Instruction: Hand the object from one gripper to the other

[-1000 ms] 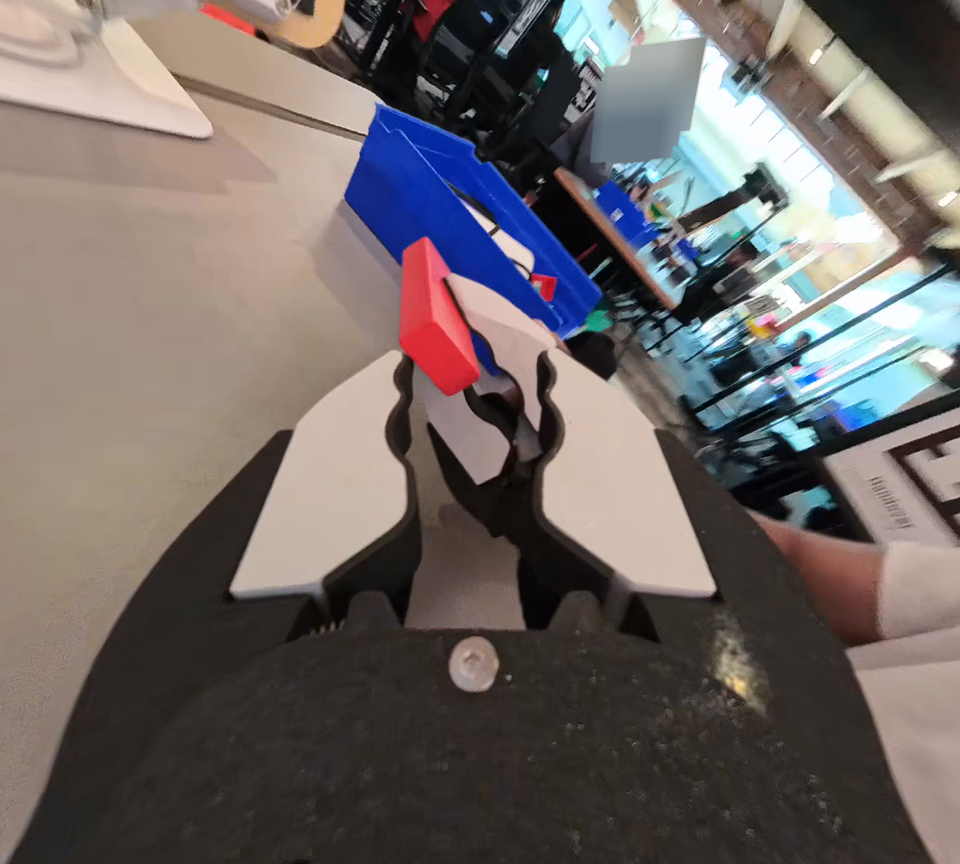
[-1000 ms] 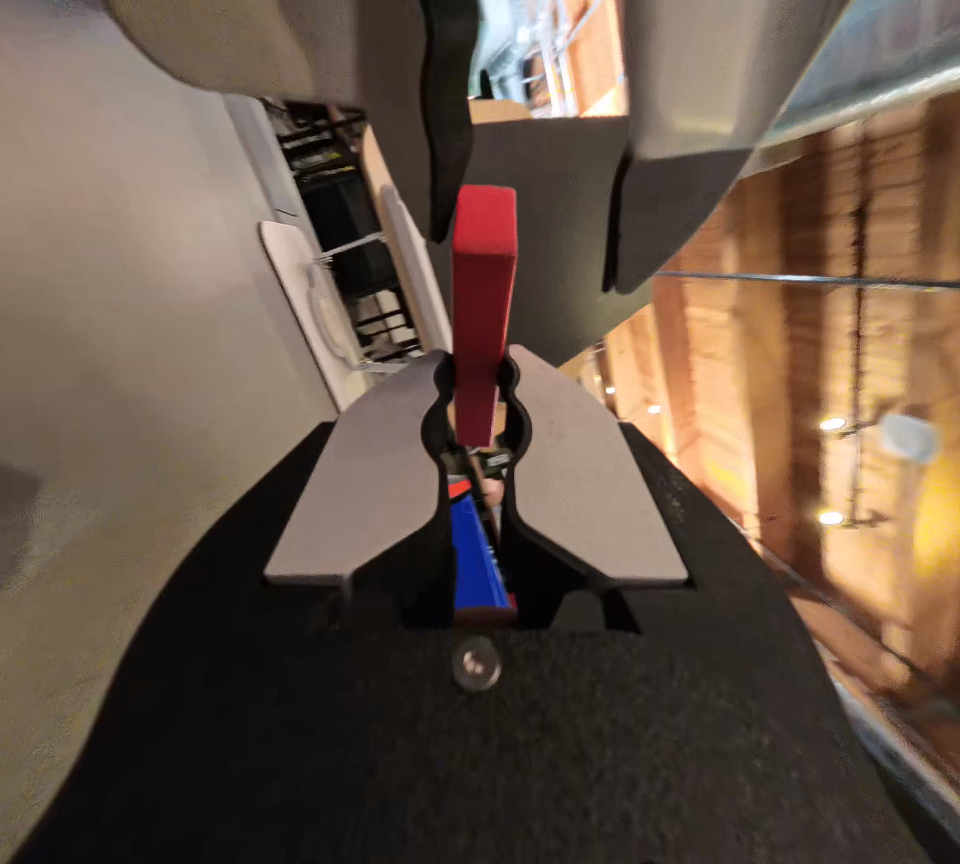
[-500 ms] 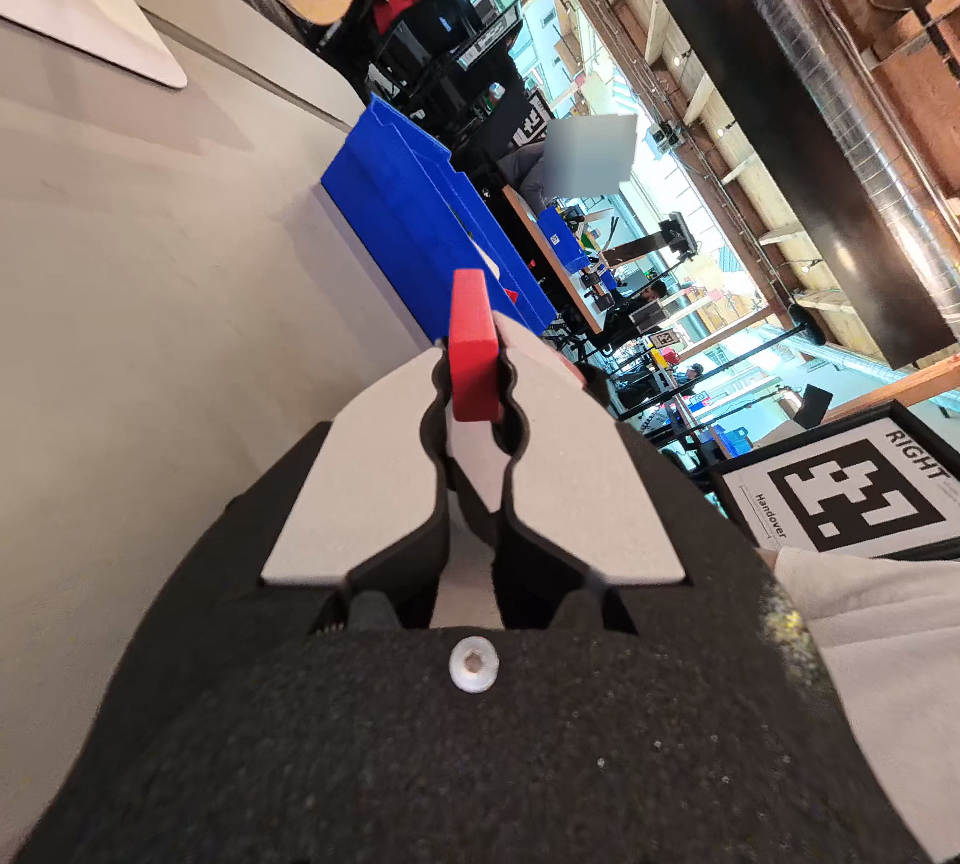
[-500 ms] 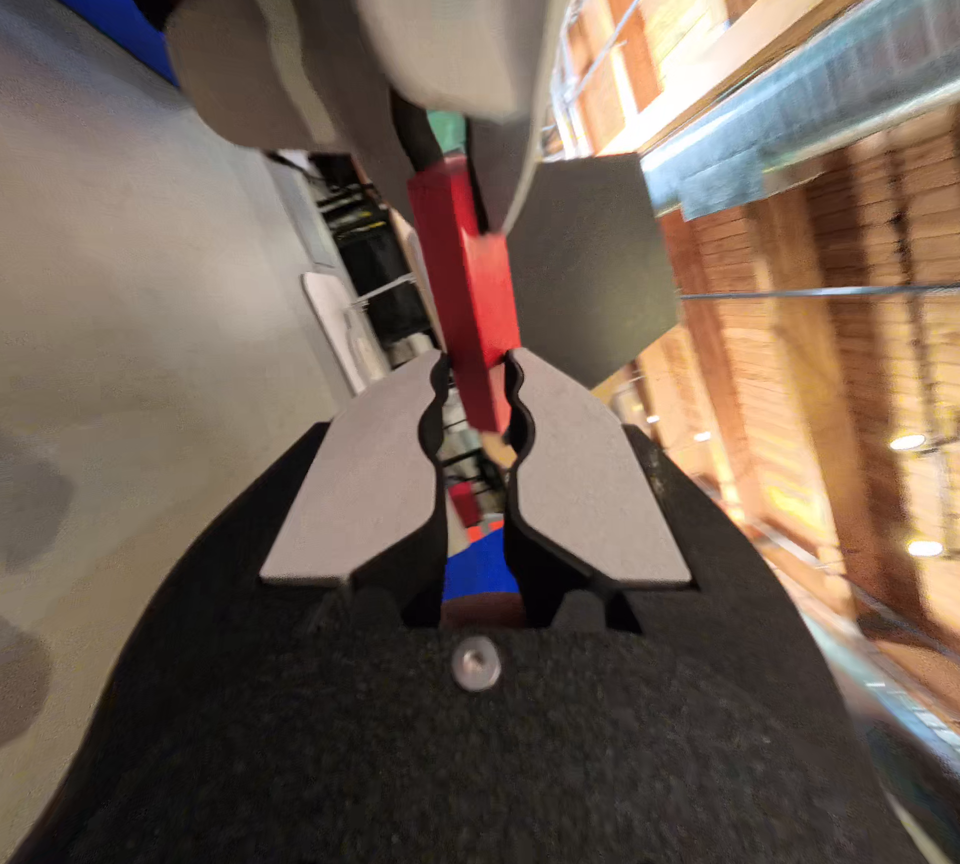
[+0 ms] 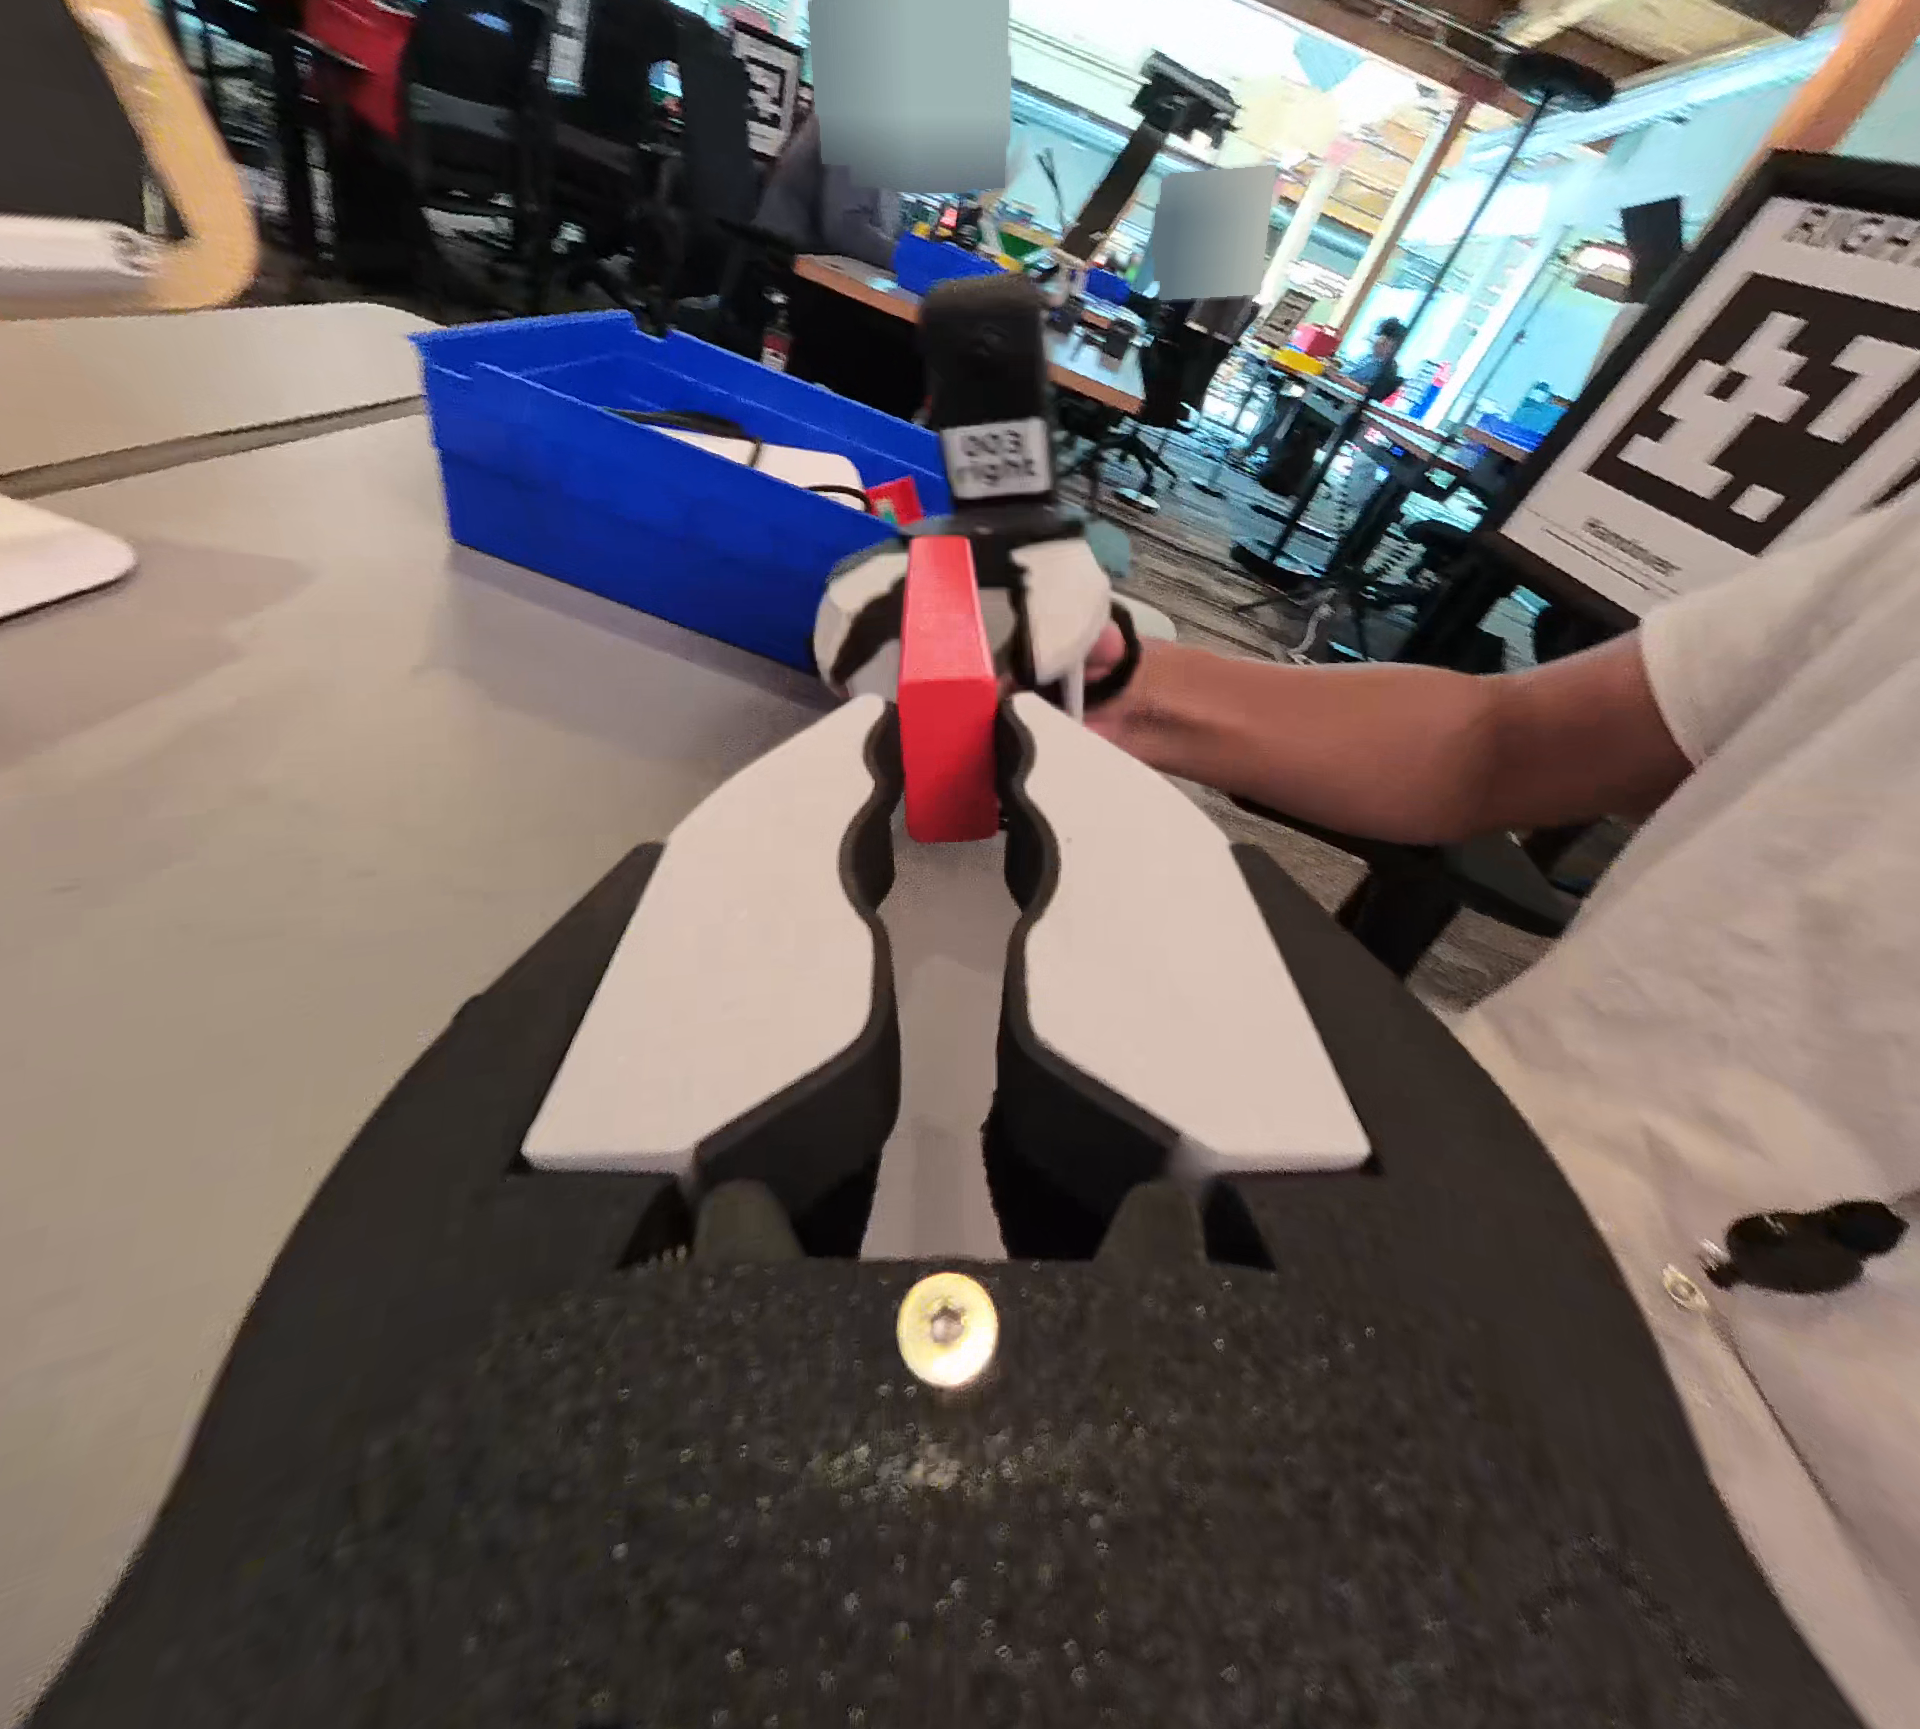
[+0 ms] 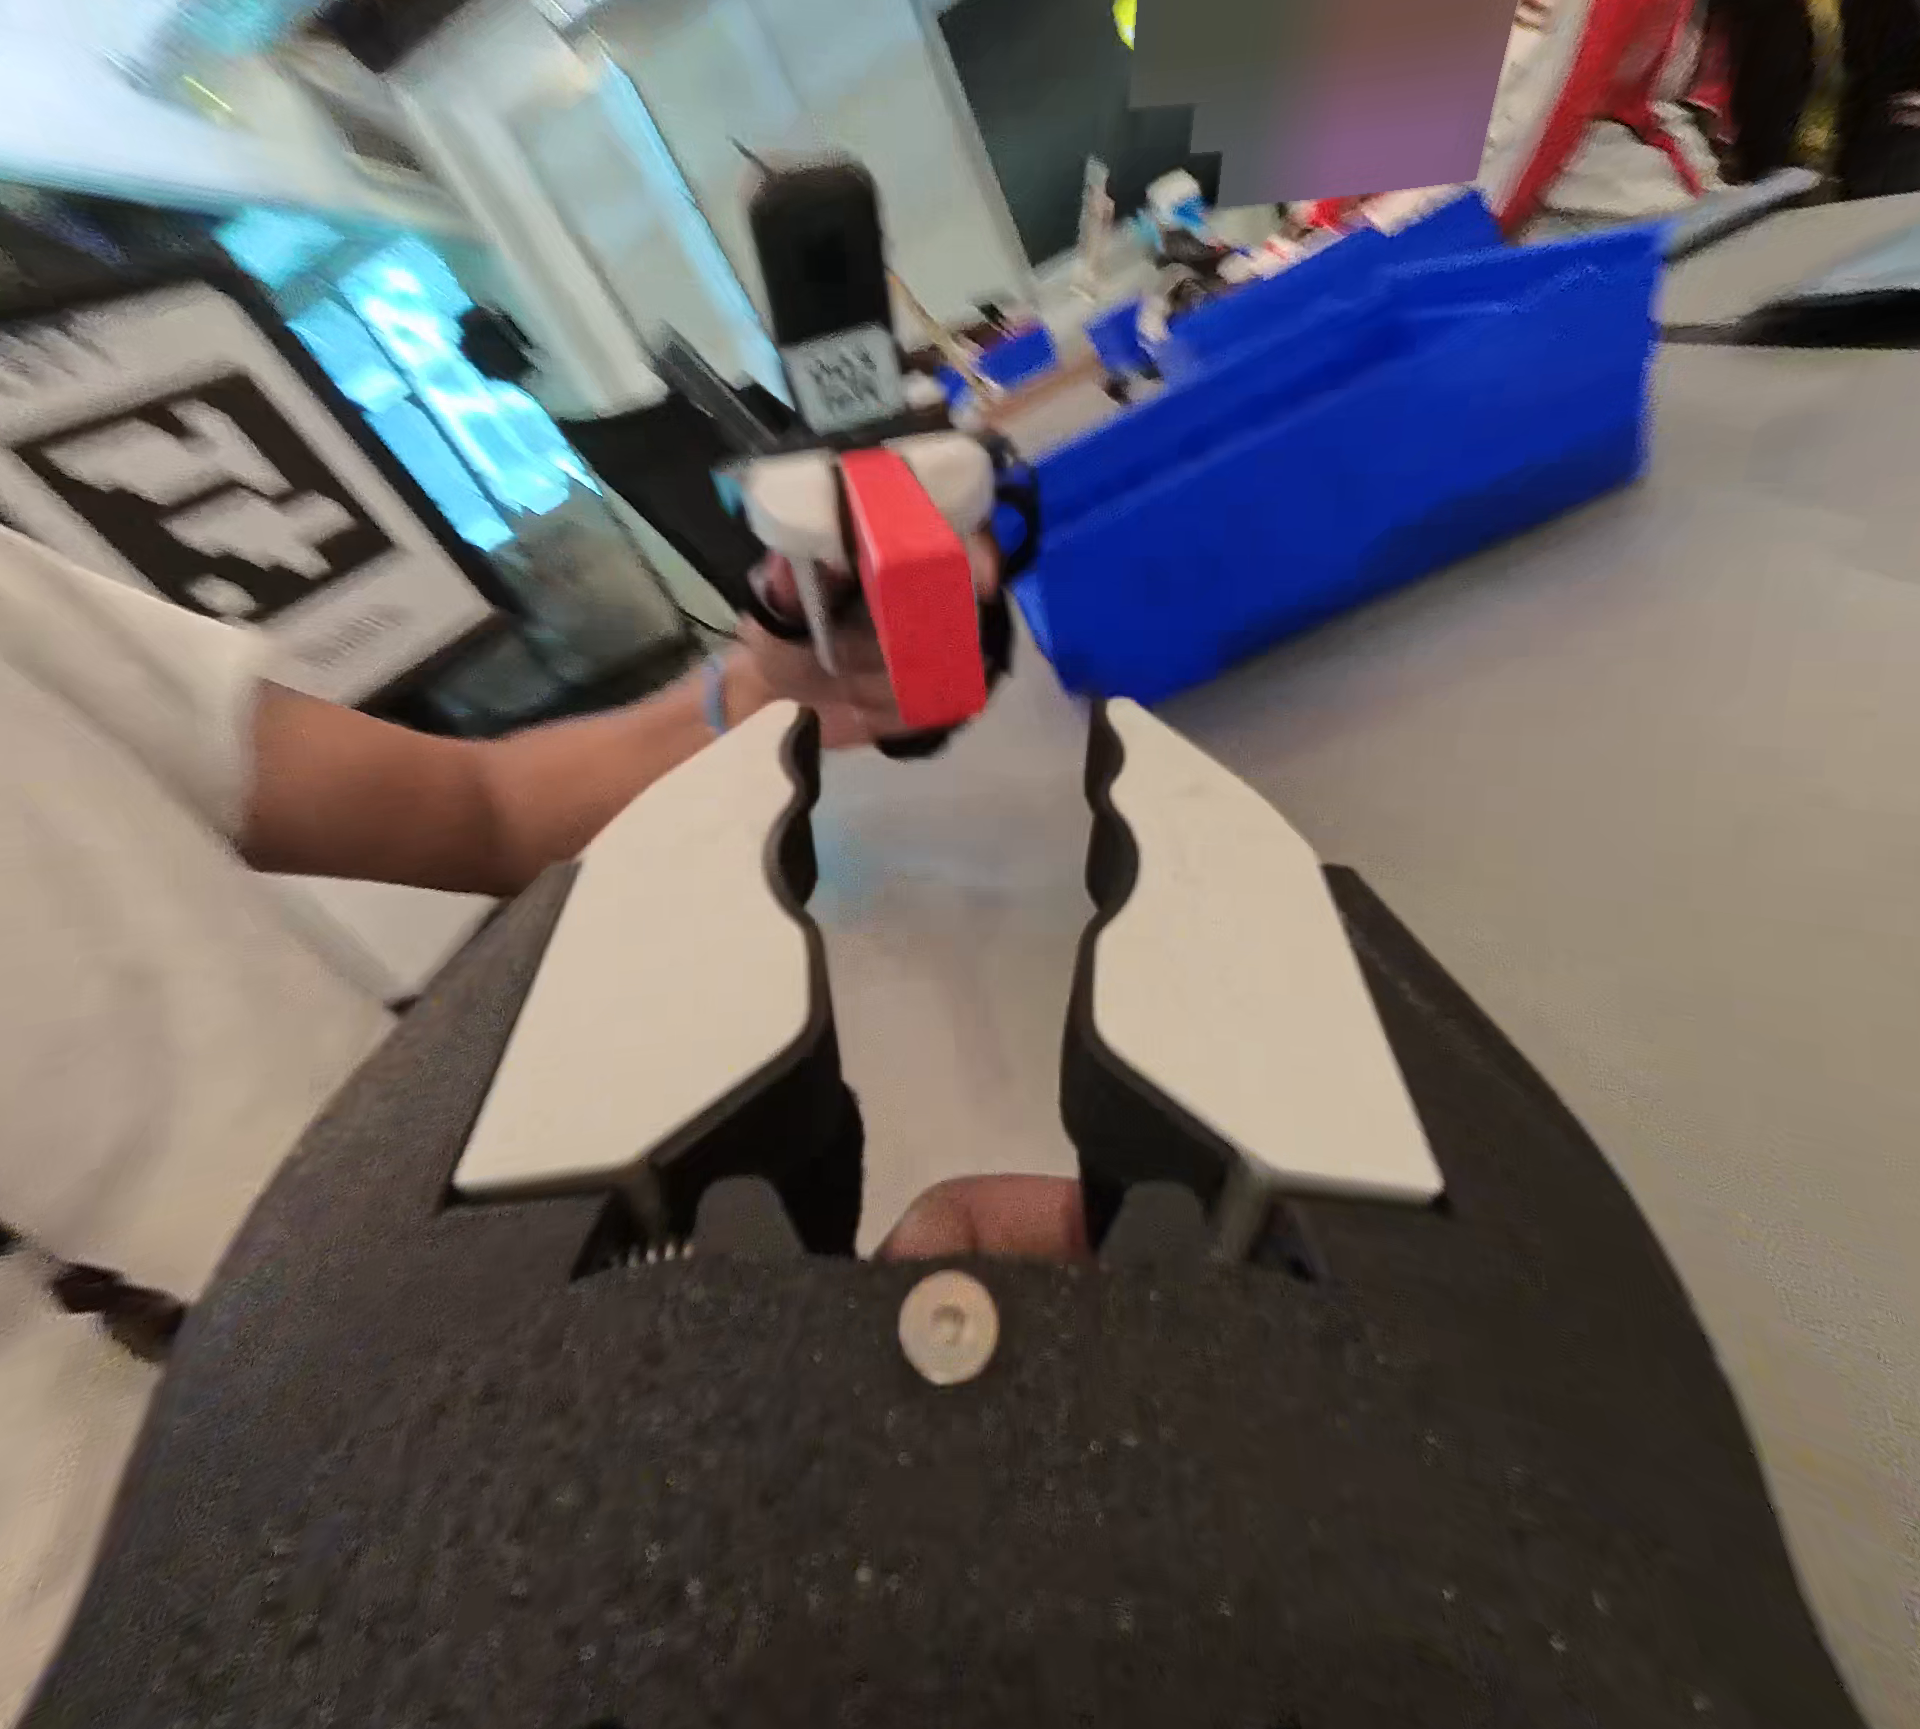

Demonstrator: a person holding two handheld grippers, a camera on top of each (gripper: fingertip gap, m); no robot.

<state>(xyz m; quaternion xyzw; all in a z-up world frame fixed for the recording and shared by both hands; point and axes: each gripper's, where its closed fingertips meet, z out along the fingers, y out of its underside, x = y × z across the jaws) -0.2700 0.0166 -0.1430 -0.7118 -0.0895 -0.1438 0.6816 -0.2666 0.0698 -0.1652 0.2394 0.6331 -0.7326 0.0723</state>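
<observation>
Left wrist view: the left gripper [image 5: 948, 744] is clamped on a red block [image 5: 945, 692], held above the grey surface [image 5: 312, 796]. A blue bin [image 5: 644, 495] sits beyond.

Right wrist view: the right gripper [image 6: 948, 744] is spread wide and holds nothing. The red block [image 6: 914, 599] sits in the left gripper [image 6: 873, 495] opposite, just ahead of the right one's fingertips.

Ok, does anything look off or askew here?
Nothing broken or spilled. The red block sits slightly tilted in the left gripper, pinched at one end only; the right gripper is open.
</observation>
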